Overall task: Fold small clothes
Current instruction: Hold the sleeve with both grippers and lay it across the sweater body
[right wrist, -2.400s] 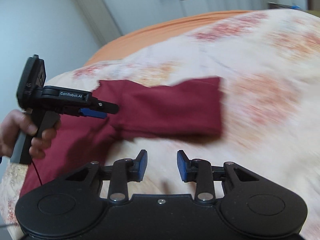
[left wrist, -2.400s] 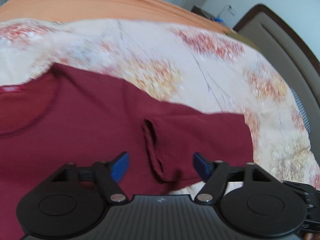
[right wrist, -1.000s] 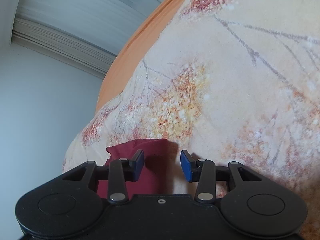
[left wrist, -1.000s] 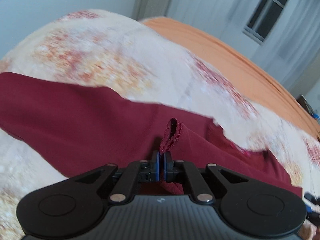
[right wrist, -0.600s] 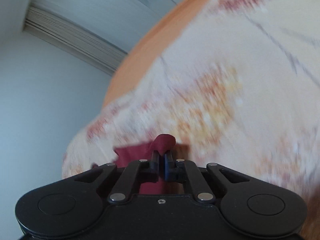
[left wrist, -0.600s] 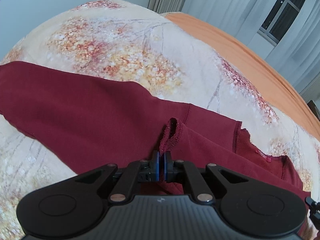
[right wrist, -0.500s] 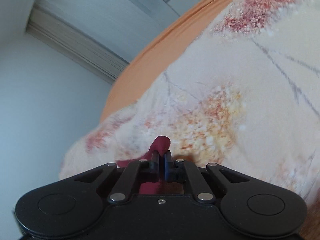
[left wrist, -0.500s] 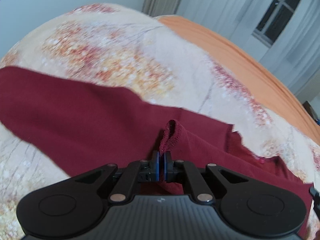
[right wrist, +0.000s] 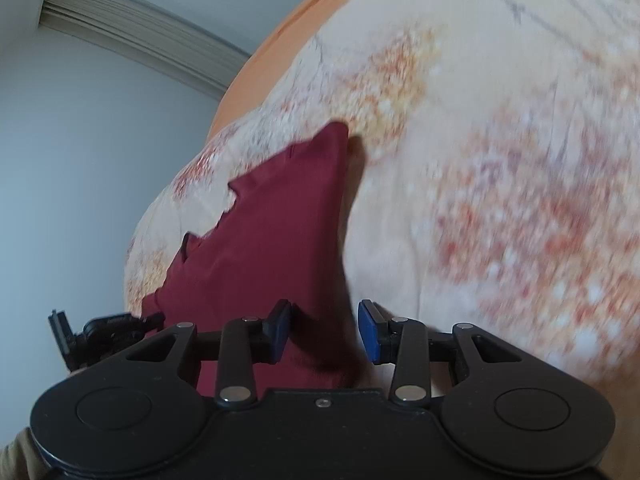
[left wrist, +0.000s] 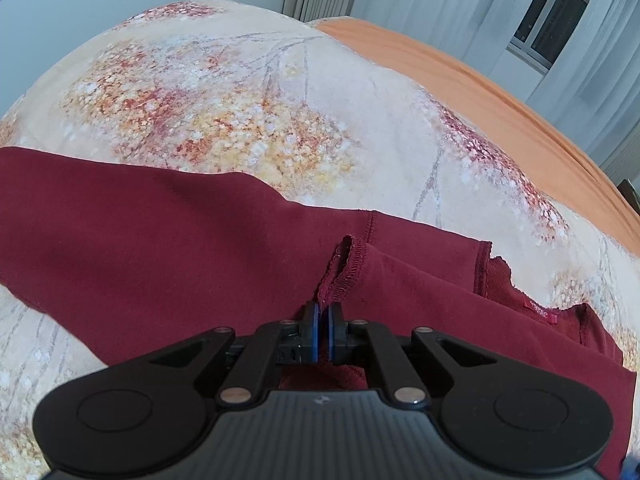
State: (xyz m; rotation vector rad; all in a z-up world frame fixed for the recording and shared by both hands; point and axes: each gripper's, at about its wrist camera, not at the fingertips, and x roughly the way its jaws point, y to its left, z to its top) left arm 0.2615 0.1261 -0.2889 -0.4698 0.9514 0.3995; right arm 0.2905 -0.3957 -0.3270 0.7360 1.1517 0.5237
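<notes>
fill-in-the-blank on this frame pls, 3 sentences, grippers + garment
1. The left gripper is ____ on a stitched hem of the maroon shirt.
2. The right gripper has its jaws ____, with nothing pinched between them.
3. The shirt lies on a ____-patterned bedspread.

Missing words: shut; open; floral

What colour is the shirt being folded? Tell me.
Dark maroon red shirt, plain with no print; clearest in the left wrist view.
</notes>
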